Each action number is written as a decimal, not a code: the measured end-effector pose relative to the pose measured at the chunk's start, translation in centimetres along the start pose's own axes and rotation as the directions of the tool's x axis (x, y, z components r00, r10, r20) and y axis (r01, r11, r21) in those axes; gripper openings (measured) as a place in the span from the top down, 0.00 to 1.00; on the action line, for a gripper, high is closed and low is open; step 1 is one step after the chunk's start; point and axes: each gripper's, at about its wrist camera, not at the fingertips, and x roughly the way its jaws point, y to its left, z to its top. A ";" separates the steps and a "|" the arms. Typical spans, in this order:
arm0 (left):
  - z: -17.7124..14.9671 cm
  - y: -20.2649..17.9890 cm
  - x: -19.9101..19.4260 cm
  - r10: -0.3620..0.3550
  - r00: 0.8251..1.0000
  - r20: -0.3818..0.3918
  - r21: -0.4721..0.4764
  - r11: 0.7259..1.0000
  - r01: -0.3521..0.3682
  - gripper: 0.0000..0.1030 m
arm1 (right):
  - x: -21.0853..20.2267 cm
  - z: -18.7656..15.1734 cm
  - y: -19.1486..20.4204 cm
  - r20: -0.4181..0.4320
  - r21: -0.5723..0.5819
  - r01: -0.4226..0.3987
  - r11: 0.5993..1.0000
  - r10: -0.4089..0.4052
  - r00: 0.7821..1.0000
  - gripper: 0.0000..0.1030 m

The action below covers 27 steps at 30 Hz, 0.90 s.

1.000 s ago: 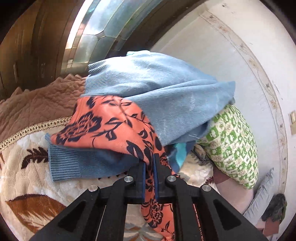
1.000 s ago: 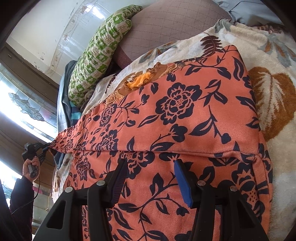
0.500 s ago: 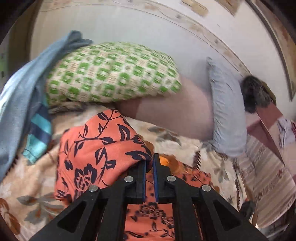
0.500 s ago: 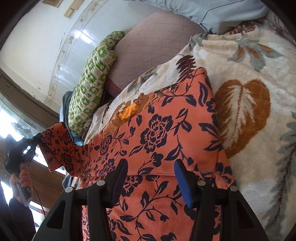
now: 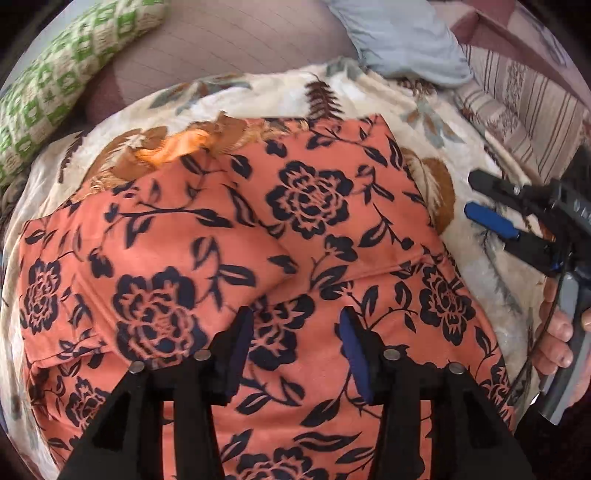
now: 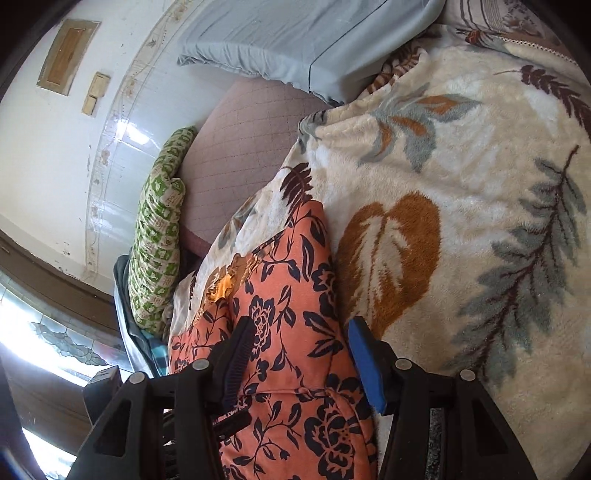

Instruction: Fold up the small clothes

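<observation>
An orange garment with dark flowers lies spread on a cream leaf-print blanket. Its left part is a flap folded over onto the middle. My left gripper hovers just above the cloth, its jaws opening, with nothing pinched between the pads. Off the garment's right edge my right gripper hangs open over the blanket, a hand on its handle. In the right wrist view the right gripper stands open above the garment, whose edge meets the blanket.
A green-checked pillow lies at the far left, a mauve quilted cushion behind the blanket, and a grey pillow beside it. Striped cloth lies at the far right. A tiled wall and a window stand beyond.
My left gripper carried the garment's corner across, laid it down as a folded flap and let go, its jaws now apart. My right gripper slid right, toward the garment's edge.
</observation>
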 end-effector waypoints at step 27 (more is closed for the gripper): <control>1.3 14.4 0.6 -0.026 0.998 0.064 -0.502 0.863 0.055 0.89 | 1.2 -2.0 2.5 -0.068 -0.102 -0.025 0.994 0.018 0.997 0.45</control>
